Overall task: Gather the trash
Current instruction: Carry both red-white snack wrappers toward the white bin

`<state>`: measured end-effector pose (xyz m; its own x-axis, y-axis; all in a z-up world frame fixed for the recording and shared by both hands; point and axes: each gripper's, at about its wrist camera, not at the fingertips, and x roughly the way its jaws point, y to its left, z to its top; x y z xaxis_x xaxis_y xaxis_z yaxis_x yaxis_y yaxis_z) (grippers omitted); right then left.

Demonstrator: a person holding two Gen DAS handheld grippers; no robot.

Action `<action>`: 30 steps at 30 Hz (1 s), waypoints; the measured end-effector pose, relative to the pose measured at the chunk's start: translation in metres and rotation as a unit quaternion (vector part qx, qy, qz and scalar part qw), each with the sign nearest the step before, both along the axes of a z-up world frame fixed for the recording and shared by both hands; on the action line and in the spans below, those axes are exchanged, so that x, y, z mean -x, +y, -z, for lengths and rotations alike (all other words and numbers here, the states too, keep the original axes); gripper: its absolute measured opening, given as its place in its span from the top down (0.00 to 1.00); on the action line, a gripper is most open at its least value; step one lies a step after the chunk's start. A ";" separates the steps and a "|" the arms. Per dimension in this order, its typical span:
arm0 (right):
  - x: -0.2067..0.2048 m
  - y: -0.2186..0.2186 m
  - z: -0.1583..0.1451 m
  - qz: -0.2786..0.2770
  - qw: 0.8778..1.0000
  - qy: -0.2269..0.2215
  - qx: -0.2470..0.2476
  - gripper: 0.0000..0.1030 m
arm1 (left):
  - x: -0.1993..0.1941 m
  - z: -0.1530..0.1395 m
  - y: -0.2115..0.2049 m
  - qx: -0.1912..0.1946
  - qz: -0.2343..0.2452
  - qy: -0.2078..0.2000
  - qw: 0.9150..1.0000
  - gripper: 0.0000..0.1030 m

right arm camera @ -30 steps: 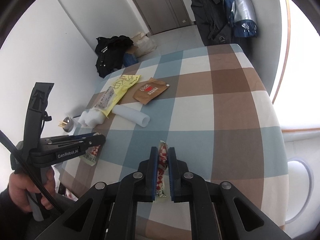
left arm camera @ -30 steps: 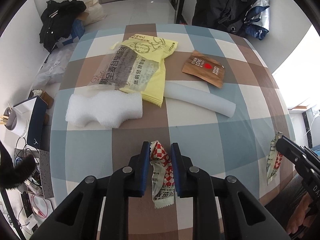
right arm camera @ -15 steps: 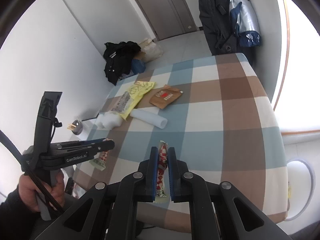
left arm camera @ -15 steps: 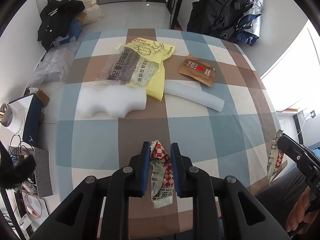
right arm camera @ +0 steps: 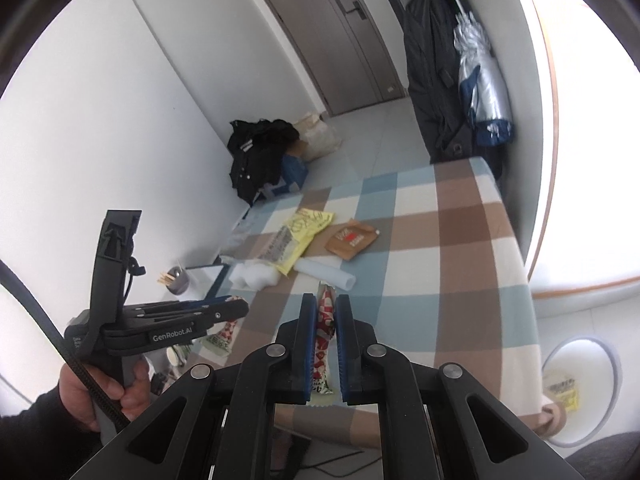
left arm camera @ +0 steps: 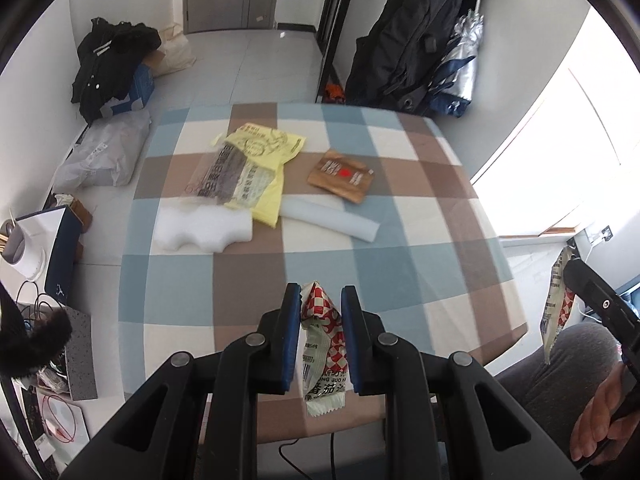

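Two wrappers pinched between claws.

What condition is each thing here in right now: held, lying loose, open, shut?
Left gripper: shut on a checked wrapper.
Right gripper: shut on a second checked wrapper.
Yellow bag: lying flat on the table.
Brown pouch: lying flat.
Foam block: lying loose.
Door: shut.
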<state>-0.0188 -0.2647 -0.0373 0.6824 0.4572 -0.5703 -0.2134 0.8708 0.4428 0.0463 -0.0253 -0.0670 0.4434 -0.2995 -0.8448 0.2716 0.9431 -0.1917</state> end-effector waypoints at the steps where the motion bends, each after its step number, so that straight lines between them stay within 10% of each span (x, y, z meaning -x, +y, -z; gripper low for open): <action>1: 0.002 -0.003 -0.004 0.000 1.000 -0.005 0.000 0.92 | 0.003 -0.004 -0.004 0.000 0.001 -0.005 1.000 0.85; 20: 0.051 -0.122 -0.093 0.079 0.992 -0.100 0.004 0.92 | 0.024 -0.095 -0.136 0.069 0.104 -0.092 0.988 0.85; 30: 0.073 -0.217 -0.074 0.170 0.983 -0.069 0.005 0.92 | 0.032 -0.093 -0.241 0.053 0.203 -0.099 0.973 0.85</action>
<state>-0.0921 -0.4818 0.0368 0.8659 0.1850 -0.4647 0.0325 0.9063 0.4214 0.0141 -0.2664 0.0261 0.4209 -0.5641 -0.7104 0.6588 0.7285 -0.1881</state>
